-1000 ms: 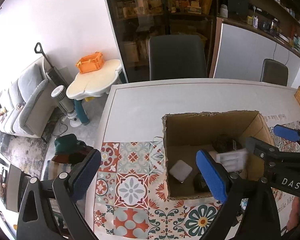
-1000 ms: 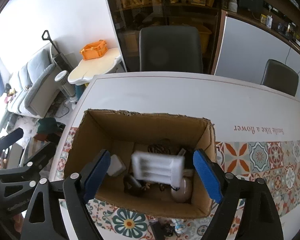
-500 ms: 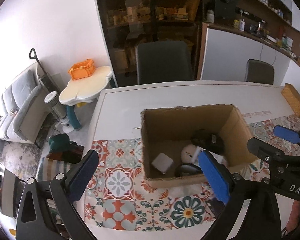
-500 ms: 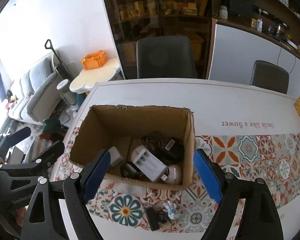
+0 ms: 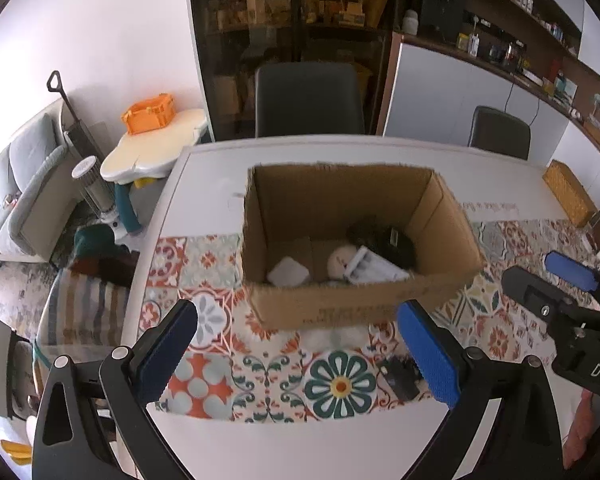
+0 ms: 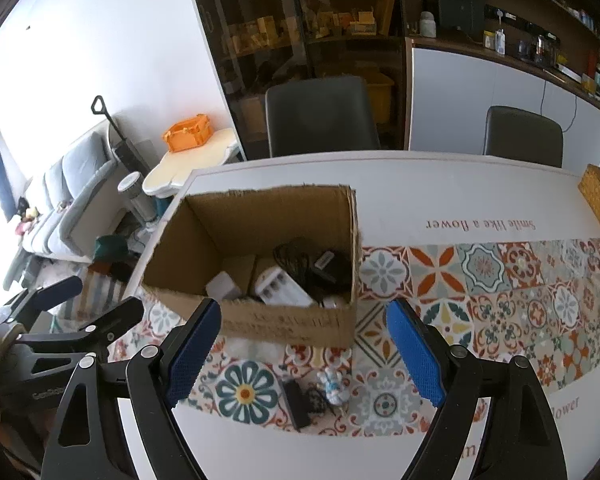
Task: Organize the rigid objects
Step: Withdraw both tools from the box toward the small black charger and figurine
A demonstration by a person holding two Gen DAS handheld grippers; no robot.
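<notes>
Both the left gripper (image 5: 300, 356) and the right gripper (image 6: 302, 354) hung above the worktop (image 6: 440, 188) with their jaws spread wide and nothing between them. The cardboard box (image 6: 284, 324) stood on the patterned mat (image 6: 500, 288), holding a white battery charger (image 6: 286, 292), a small white block (image 6: 222, 286) and a tangle of black cable (image 6: 300, 260). In front of the box, on the mat, lay a black adapter (image 6: 296, 402) just beside a small pale figurine (image 6: 332, 386).

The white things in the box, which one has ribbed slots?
The white battery charger, lying toward the box's front; the square white adapter on its left is smooth.
</notes>
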